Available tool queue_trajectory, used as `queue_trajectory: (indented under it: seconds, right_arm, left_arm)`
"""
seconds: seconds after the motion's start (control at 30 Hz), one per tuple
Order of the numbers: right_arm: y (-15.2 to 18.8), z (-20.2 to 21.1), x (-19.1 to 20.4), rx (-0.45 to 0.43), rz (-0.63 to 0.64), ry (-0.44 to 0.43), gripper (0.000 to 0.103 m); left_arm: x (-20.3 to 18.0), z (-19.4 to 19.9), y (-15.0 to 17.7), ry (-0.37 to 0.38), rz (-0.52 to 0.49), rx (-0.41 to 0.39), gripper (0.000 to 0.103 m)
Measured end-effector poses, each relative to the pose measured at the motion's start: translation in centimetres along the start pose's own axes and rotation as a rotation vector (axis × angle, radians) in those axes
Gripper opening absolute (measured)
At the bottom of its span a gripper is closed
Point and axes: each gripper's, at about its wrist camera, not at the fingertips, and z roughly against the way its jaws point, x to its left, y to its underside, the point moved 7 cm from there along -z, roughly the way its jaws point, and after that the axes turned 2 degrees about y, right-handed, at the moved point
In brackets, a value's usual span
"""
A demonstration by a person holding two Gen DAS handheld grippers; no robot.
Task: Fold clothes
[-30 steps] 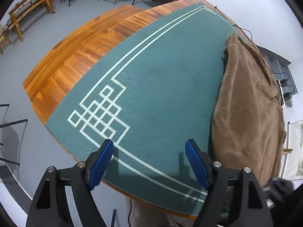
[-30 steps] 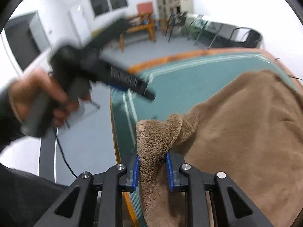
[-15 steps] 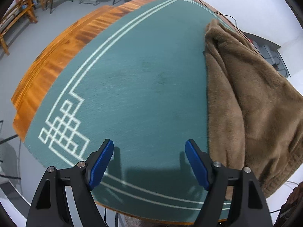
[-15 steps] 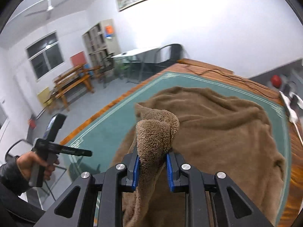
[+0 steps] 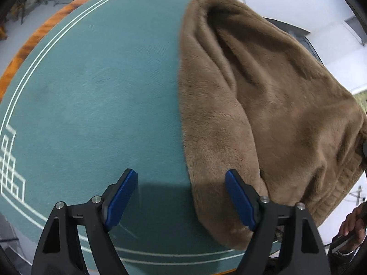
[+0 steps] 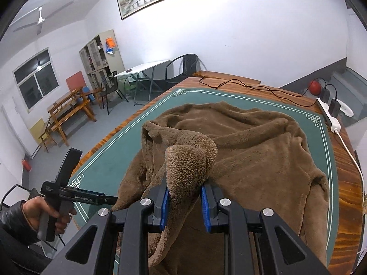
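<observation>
A brown fleece garment [image 6: 240, 137] lies spread on the green mat [image 6: 110, 160] of a wooden table. My right gripper [image 6: 184, 202] is shut on a bunched edge of the garment and holds it lifted above the rest. In the left wrist view the garment [image 5: 263, 91] covers the right half of the mat [image 5: 91, 91]. My left gripper [image 5: 181, 199] is open and empty, low over the mat, with its right finger against the garment's near left edge. The left gripper also shows in the right wrist view [image 6: 68, 194], held in a hand at the table's left side.
A black cable [image 6: 240, 87] and a white power strip [image 6: 330, 116] with plugs lie on the bare wood at the table's far right. Chairs, a small white table [image 6: 144, 66] and wooden benches [image 6: 68, 112] stand on the floor beyond the left edge.
My right gripper has lifted the garment's edge higher and swung over the table. My left gripper has moved right and closer to the garment's left edge, still open.
</observation>
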Motion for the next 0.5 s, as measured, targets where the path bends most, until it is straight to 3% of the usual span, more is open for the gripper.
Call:
queue_trajectory:
  seconds: [0.33, 0.5]
  right_arm:
    - [0.1, -0.6, 0.0, 0.013, -0.014, 0.006, 0.024]
    - [0.1, -0.8, -0.1, 0.018, -0.021, 0.015, 0.024]
  left_arm:
    - [-2.9, -1.6, -0.7, 0.047, -0.031, 0.026, 0.088]
    - [-3.3, -1.7, -0.7, 0.198, 0.039, 0.044, 0.088]
